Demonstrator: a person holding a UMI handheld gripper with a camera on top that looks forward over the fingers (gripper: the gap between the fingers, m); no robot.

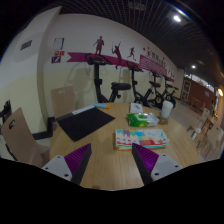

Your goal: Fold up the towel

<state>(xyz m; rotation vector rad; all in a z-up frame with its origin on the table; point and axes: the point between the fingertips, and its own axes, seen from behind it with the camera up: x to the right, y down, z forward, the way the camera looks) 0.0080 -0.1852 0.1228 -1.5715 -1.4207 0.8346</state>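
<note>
Gripper (pixel 112 165) fingers spread, holding nothing, above light wooden table (pixel 110 172). Folded multicoloured striped towel (pixel 139 139) lies beyond; dark mat (pixel 85 123) far left.

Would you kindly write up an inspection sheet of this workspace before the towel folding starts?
Surface: wooden table, mostly bare near the claw.
Job's things: folded colourful towel beyond the fingers, untouched.
Clutter: dark mat further back; green item behind the towel, too small to identify.
Grippers: claw open, holding nothing, above the table.
Cables: nothing seen.
Surroundings: wooden chair beside the table; exercise bikes along a wall with sports figures.
</note>
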